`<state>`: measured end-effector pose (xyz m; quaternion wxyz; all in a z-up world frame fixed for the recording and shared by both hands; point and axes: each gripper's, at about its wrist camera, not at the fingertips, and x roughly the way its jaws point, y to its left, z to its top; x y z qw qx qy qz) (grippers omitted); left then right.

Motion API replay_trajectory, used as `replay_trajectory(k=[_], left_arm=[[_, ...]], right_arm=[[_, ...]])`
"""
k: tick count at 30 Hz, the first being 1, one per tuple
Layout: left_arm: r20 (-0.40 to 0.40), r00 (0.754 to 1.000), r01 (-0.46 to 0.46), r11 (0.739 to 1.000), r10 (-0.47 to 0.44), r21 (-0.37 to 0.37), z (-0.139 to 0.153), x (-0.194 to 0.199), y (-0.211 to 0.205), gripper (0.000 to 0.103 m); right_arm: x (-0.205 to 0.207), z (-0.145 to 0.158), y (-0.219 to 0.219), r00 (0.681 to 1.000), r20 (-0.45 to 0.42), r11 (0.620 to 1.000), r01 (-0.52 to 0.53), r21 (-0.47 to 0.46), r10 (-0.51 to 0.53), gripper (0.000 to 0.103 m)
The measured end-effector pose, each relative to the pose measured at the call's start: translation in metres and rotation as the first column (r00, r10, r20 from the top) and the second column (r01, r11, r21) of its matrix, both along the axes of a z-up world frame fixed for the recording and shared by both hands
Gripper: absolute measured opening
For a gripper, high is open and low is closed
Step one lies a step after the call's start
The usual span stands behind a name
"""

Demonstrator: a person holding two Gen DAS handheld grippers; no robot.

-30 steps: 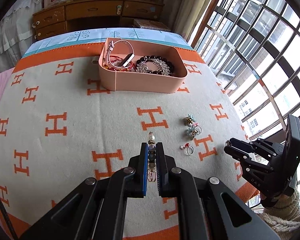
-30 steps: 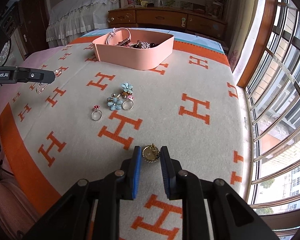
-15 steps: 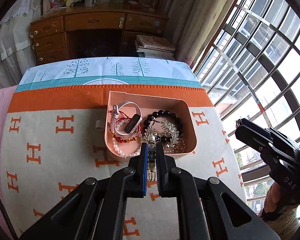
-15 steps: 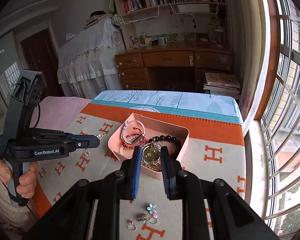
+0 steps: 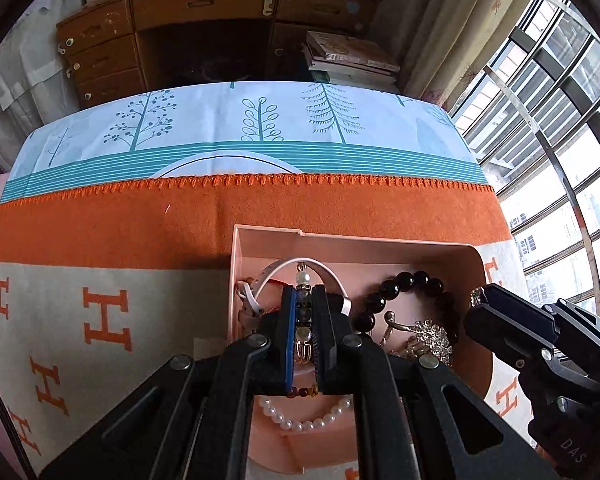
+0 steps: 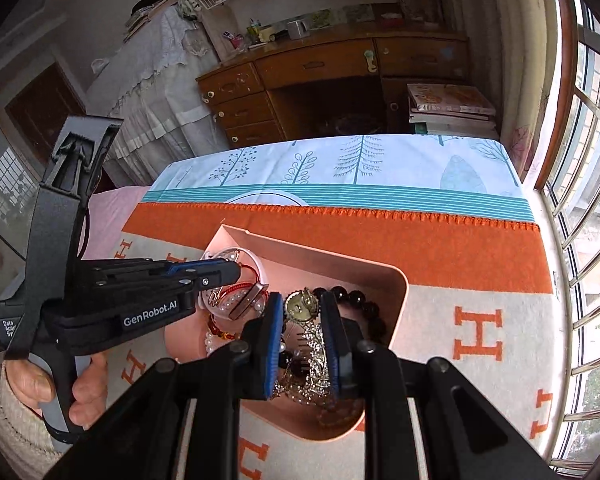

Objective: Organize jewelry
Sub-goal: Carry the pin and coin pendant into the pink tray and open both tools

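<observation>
Both grippers hang over the pink box (image 5: 476, 264) to drop their loads inside. The left gripper (image 5: 303, 320) pinches a beaded earring (image 5: 303, 312); the right gripper (image 6: 300, 320) pinches a round brooch (image 6: 300, 309) above the black beads (image 6: 360, 300).

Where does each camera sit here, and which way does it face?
Left wrist: on the left gripper, looking steeply down its fingers into the pink tray; its pads clamp a beaded earring; the right gripper enters at right.
Right wrist: on the right gripper, tilted down over the tray, a round gold brooch between its pads; the left gripper and the hand holding it show at left.
Shared: tray, black bead bracelet, orange blanket, desk.
</observation>
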<state>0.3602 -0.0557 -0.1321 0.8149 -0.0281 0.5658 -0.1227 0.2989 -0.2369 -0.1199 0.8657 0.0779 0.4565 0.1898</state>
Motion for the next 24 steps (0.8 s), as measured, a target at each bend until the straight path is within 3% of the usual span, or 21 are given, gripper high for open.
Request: replay_trajectory(k=[4,6,8,11,14,21,24], left_arm=[[-0.025,1.0,-0.017,0.999,0.016,-0.027,-0.015,0.015,0.003,0.006],[-0.025,1.0,-0.017,0.999,0.016,-0.039,-0.014,0.015,0.002,0.014],[-0.01,1.0,-0.006,0.999,0.006,-0.031,-0.009,0.012,-0.001,0.03],[0.005,1.0,0.007,1.0,-0.007,-0.016,0.0,0.005,-0.005,0.037],[0.013,1.0,-0.001,0.999,0.002,-0.038,0.011,-0.003,-0.003,0.057],[0.064,0.998,0.007,1.0,-0.005,-0.031,0.041,-0.027,-0.003,0.061],[0.079,0.997,0.013,1.0,-0.011,-0.027,0.051,-0.038,-0.004,0.062]], right_arm=[[0.016,-0.015,-0.004,0.998,-0.056,0.999,0.037,-0.008,-0.038,0.02],[0.02,-0.018,-0.007,0.996,-0.082,0.999,0.045,0.011,-0.044,0.02],[0.022,-0.018,-0.008,0.995,-0.092,0.999,0.049,0.017,-0.047,0.02],[0.022,-0.017,-0.01,0.995,-0.091,0.998,0.051,0.02,-0.049,0.02],[0.018,-0.014,-0.012,0.996,-0.082,0.998,0.048,0.033,-0.045,0.02],[0.005,0.004,-0.02,0.997,-0.053,0.996,0.061,0.062,-0.057,0.02],[0.002,0.008,-0.021,0.997,-0.047,0.997,0.061,0.057,-0.058,0.032]])
